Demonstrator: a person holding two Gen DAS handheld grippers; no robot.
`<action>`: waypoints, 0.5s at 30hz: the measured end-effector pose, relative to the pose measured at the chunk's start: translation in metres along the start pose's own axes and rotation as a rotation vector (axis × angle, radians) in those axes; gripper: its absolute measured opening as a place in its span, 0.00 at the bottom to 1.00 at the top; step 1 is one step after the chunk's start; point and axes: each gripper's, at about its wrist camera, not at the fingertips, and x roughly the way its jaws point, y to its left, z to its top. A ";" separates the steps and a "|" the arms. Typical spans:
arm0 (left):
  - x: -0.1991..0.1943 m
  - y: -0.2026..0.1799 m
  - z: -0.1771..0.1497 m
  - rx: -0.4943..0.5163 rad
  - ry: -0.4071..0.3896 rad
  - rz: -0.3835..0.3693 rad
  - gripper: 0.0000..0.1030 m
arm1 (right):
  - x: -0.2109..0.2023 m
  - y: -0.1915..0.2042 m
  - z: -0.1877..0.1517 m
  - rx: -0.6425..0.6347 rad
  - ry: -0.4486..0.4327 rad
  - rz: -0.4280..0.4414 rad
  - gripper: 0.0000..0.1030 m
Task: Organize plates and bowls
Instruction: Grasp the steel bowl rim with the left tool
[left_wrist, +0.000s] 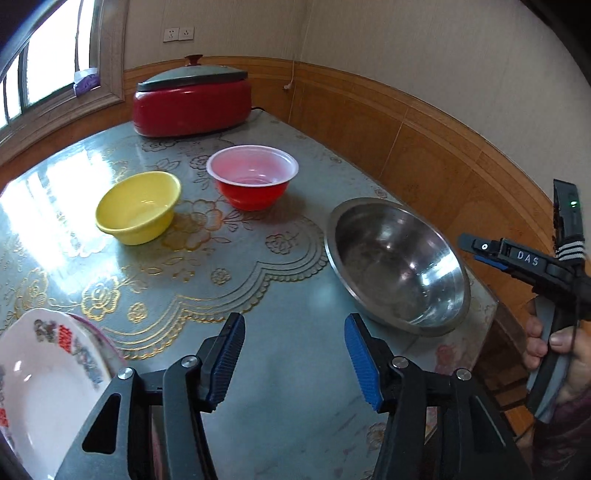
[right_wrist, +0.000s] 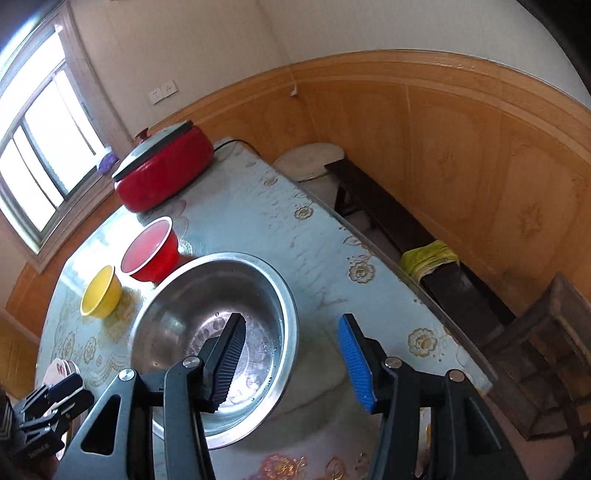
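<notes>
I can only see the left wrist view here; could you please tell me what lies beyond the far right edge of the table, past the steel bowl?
Observer: A dark wooden bench runs along the panelled wall, beside the table.
Operator: Thank you. Is anything on it?
Observer: Yes, a folded yellow-green cloth lies on it.
Operator: And where are the right tongs relative to the steel bowl?
Observer: The right tongs are open with nothing between them; the near right rim of the steel bowl shows between their fingers, and I cannot tell if they touch it.
Operator: Anything else beyond the table?
Observer: A round white stool stands by the far corner.
</notes>
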 end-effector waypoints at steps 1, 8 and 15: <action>0.005 -0.005 0.003 -0.003 -0.004 -0.008 0.55 | 0.004 -0.001 0.002 -0.009 0.011 0.021 0.47; 0.042 -0.022 0.019 -0.077 0.023 -0.049 0.53 | 0.036 -0.002 0.008 -0.057 0.088 0.096 0.35; 0.061 -0.031 0.021 -0.056 0.041 -0.026 0.20 | 0.059 0.008 0.001 -0.153 0.139 0.098 0.13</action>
